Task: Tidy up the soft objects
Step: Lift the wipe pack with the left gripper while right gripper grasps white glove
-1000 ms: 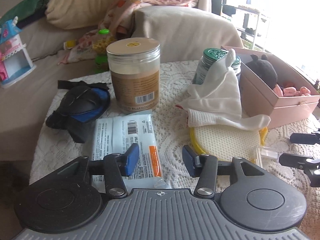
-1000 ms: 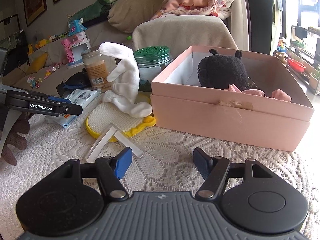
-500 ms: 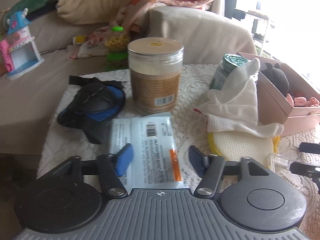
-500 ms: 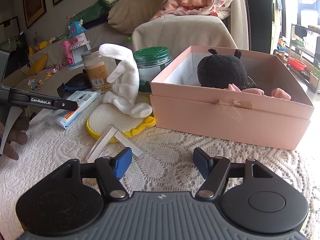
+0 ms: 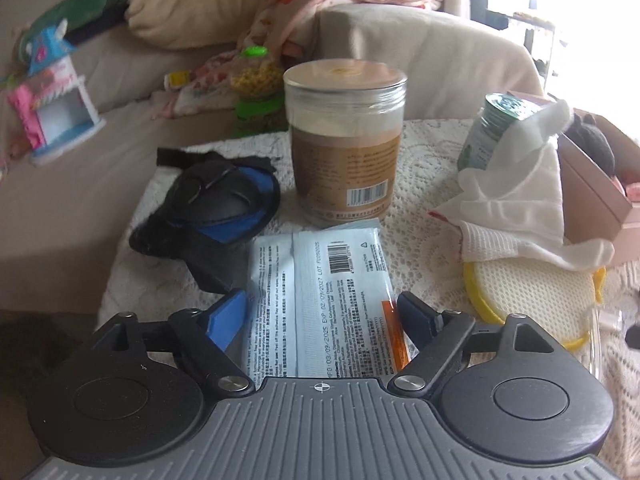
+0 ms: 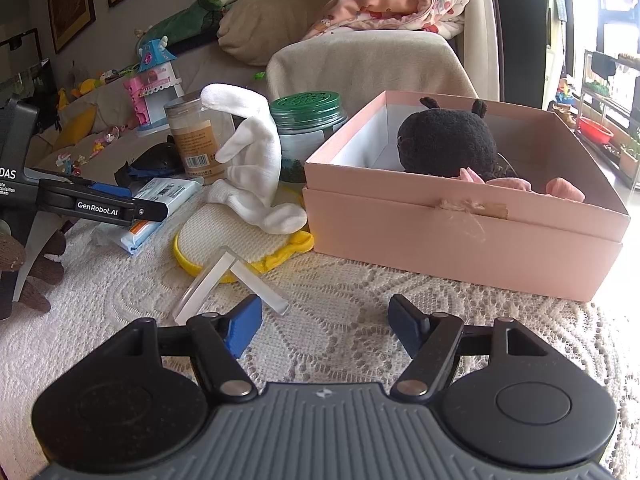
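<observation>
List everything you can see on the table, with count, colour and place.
wipes pack: one, pale blue, between the left jaws
jar: one, clear and brown, behind the pack
pouch: one, black and blue, left edge
white cloth: one, on the yellow pad
green-lidded jar: one, behind the cloth
pink box: one, right, holding a black plush
left hand-held gripper: open, jaws just widened
right hand-held gripper: open, empty

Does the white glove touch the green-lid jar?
Touching. In the right wrist view the white glove stands up and leans against the side of the green-lid jar, with no gap between them. The left wrist view shows it draped on the jar too.
</observation>
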Available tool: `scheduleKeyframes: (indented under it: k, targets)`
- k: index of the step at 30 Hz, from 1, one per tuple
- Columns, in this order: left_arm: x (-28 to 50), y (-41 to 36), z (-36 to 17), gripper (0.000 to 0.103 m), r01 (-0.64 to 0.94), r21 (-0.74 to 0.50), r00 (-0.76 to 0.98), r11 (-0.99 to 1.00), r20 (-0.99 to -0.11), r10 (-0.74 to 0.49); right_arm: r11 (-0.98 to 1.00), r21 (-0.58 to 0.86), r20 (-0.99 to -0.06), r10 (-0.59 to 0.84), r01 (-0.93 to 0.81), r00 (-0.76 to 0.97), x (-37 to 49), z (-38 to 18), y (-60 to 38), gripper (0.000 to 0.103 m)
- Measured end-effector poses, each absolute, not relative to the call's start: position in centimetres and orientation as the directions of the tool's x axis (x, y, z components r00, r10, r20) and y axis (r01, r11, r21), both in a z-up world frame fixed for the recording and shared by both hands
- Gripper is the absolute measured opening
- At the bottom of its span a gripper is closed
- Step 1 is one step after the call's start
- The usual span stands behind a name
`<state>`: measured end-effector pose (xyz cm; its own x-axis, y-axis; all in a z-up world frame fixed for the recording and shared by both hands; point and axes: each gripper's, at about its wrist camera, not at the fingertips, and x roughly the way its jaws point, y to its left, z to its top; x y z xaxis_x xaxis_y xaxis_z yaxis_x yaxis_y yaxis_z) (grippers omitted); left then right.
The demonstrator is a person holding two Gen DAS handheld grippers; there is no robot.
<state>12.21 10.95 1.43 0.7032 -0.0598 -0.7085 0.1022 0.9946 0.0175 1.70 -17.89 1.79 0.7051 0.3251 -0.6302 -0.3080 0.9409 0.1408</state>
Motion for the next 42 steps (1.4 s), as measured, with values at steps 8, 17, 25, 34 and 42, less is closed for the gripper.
scheduleKeyframes:
  k: [8, 17, 25, 34, 42]
  targets:
    - [11.9, 11.4, 1.7, 0.082, 0.085, -0.043, 0.693, 0.995, -0.715, -0.09, 0.941, 0.137, -0.631, 0.323, -0.309, 0.705, 1.7, 1.8, -17.8, 0.072]
    - [6.4, 11.5, 3.1, 0.081, 0.172, -0.185, 0.663, 0.967, -0.705, -0.253, 0.912, -0.043, -0.507, 0.331, -0.407, 0.796, 0.4, 6.9, -14.4, 0.071]
    - [2.5, 11.1, 3.7, 0.081, 0.273, -0.208, 0.653, 0.939, -0.676, -0.34, 0.912, -0.125, -0.618, 0.237, -0.391, 0.749, 7.8, 8.2, -7.3, 0.052]
    - [2.2, 12.1, 2.9, 0.081, 0.273, -0.256, 0.633, 0.927, -0.678, -0.374, 0.927, -0.127, -0.713, 0.161, -0.352, 0.683, 11.8, 5.6, -5.0, 0.015]
    - [0.9, 11.1, 3.5, 0.081, 0.322, -0.267, 0.61, 0.908, -0.676, -0.414, 0.882, 0.009, -0.677, 0.353, -0.472, 0.646, 5.7, 9.6, -7.6, 0.007]
